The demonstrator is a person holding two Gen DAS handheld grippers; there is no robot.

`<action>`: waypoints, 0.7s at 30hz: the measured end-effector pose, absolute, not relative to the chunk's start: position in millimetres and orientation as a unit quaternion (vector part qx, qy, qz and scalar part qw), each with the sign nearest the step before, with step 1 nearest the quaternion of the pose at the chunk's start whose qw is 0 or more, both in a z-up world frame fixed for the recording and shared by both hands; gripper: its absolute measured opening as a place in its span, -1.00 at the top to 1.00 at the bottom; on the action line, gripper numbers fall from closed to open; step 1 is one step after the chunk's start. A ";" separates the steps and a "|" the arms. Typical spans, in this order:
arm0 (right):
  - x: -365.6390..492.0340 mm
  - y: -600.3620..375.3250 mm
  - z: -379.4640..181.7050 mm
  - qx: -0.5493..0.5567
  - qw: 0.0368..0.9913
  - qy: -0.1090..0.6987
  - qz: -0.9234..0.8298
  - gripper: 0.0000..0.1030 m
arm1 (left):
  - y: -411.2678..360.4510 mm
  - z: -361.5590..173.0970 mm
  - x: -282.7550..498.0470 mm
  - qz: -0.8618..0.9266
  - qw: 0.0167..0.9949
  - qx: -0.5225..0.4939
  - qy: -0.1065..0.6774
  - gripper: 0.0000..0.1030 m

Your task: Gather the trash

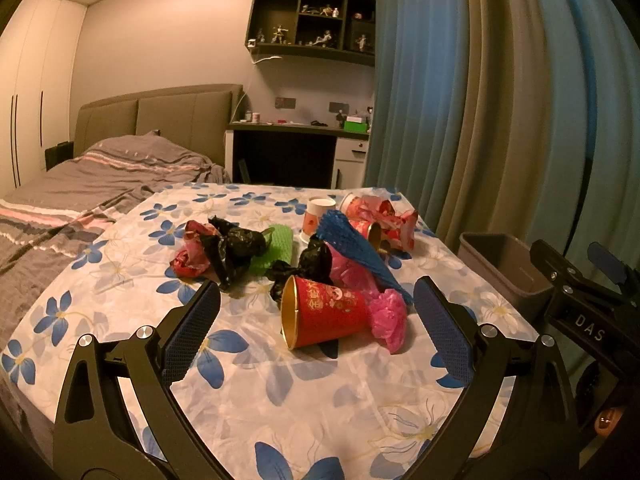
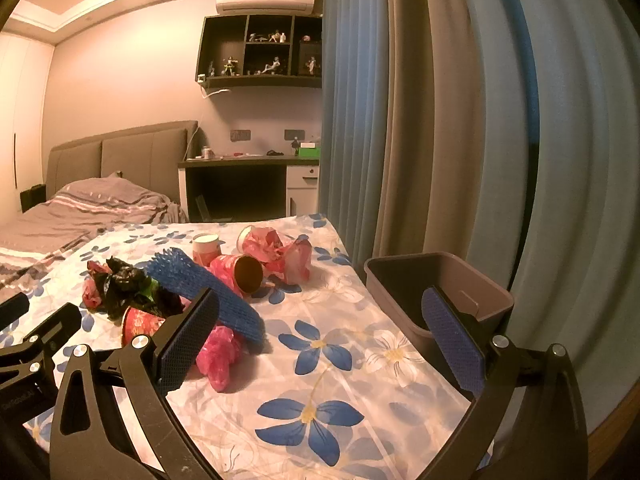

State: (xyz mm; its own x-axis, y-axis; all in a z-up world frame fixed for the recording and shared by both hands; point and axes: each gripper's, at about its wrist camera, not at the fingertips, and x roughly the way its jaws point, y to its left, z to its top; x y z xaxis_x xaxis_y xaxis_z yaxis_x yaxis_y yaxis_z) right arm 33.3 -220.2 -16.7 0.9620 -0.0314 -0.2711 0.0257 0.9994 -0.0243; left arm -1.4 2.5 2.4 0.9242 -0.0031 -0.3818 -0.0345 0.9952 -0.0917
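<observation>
Red cup (image 1: 324, 314) lies sideways (mouth leftward) between the wide-spread left hand-held gripper (image 1: 316, 330) fingers, untouched.

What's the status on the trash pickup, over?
Left claw and right claw open, both empty. Red cup lies on its side between left claw's fingers, untouched. Bin empty at table's right edge. Nothing in the way.

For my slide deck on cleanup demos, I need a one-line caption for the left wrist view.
Open left gripper faces a tipped red paper cup among bags on a floral tablecloth, grey bin at right.
</observation>
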 end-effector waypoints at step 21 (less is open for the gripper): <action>33.4 -223.7 -14.1 -0.008 0.990 0.137 -0.016 -0.90 | 3.8 3.6 -1.8 0.008 0.980 -0.050 0.195 -0.86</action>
State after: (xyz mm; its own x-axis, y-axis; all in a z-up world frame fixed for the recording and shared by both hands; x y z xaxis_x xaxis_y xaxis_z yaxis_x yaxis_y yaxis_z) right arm 33.4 -223.7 -14.1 0.9620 -0.0339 -0.2710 0.0297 0.9994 -0.0197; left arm -1.8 3.8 3.6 0.9242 -0.0035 -0.3820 -0.0352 0.9949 -0.0941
